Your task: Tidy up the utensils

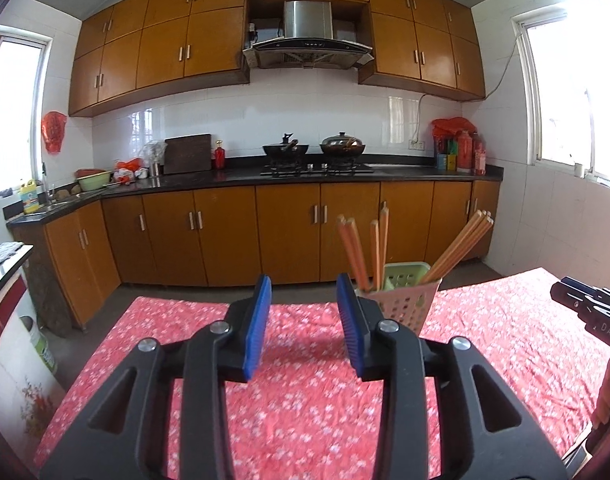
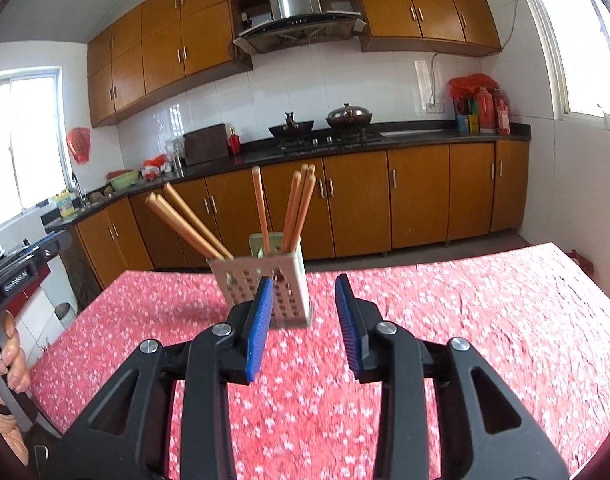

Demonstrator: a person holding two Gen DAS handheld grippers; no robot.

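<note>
A perforated plastic utensil holder (image 1: 405, 300) (image 2: 279, 280) stands on the red floral tablecloth (image 1: 289, 392) (image 2: 465, 320) near the table's far edge. Several orange wooden chopsticks (image 1: 457, 244) (image 2: 301, 204) stick up out of it, leaning to both sides. My left gripper (image 1: 303, 294) is open with nothing between its blue pads; the holder stands just beyond and right of its right finger. My right gripper (image 2: 303, 294) is open and empty too, with the holder just past its left pad (image 2: 261, 320). The right gripper's black body (image 1: 593, 308) shows at the left wrist view's right edge.
Behind the table runs a kitchen counter (image 1: 305, 178) with a gas hob, two woks (image 1: 341, 145), a cutting board (image 1: 187, 153) and bottles. A person's hand (image 2: 9, 356) grips the left tool's handle at the right wrist view's left edge. A white appliance (image 1: 13, 344) stands left of the table.
</note>
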